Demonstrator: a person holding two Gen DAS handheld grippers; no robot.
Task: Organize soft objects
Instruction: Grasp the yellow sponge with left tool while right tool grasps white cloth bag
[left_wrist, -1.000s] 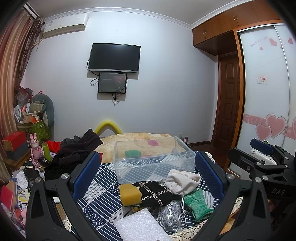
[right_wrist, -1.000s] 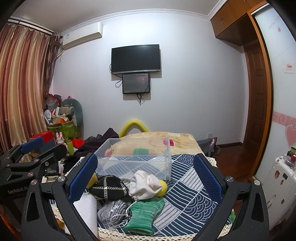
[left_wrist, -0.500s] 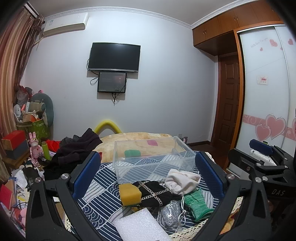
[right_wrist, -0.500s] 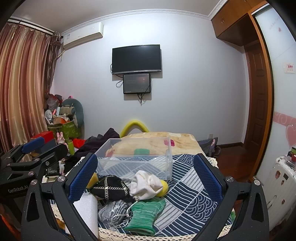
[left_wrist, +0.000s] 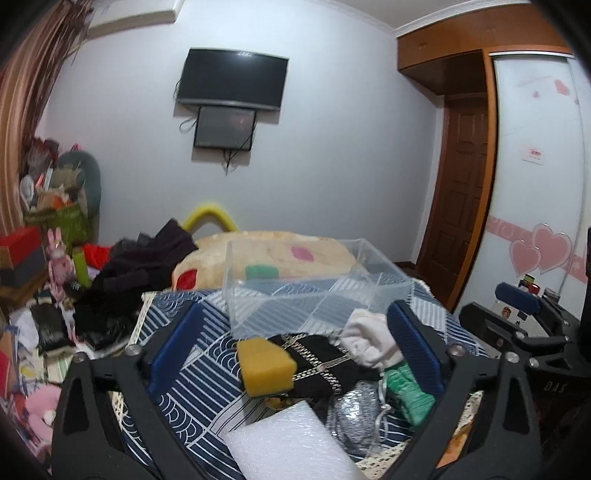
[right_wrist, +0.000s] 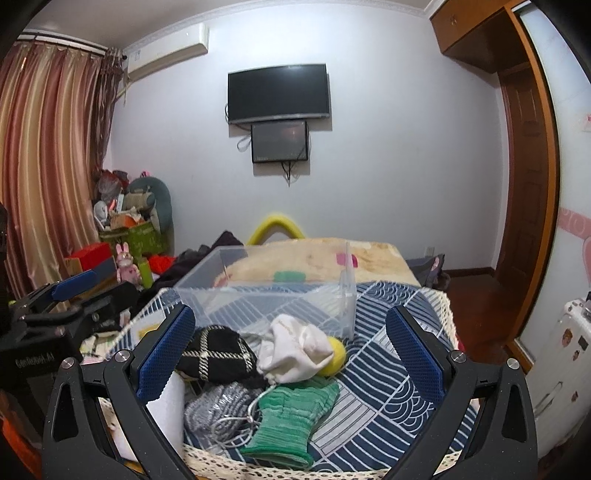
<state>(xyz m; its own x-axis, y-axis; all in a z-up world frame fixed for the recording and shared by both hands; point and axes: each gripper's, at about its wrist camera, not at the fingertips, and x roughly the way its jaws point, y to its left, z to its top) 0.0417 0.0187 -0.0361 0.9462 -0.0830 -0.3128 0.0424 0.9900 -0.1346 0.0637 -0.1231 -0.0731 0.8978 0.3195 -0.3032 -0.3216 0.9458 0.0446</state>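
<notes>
Soft objects lie heaped on a blue-and-white patterned cloth (right_wrist: 388, 373) just ahead of both tools, none yet inside the clear plastic bin (right_wrist: 273, 291) that stands beyond the pile. The left tool (left_wrist: 295, 354) hangs above the near edge of the heap with its jaws spread wide and nothing between them; framed between its blue pads are a yellow sponge (left_wrist: 264, 367), a black pouch with a chain strap (left_wrist: 321, 363) and, nearest the camera, a white foam sheet (left_wrist: 291, 443). The right tool (right_wrist: 290, 347), likewise wide open and empty, looks onto a white cloth bag (right_wrist: 295, 349), a green knitted glove (right_wrist: 291, 417), a silver-grey mesh pouch (right_wrist: 218, 406) and a yellow ball (right_wrist: 336, 350) tucked against the white bag's far side. Each tool shows at the edge of the other's view, the two held side by side.

Sorting appears to be at its opening step: both tools are poised and no item is gripped. The bin seems empty, though a green patch seen through its walls may belong to the blanket (left_wrist: 280, 254) behind it. A sensible next move would be to lower one tool onto a single piece lying free on top, the sponge under the left or the white bag under the right, close on it squarely, lift it clear of the chain and drawstrings, and carry it forward over the bin's near wall. Tangled cords could drag neighbours along.
</notes>
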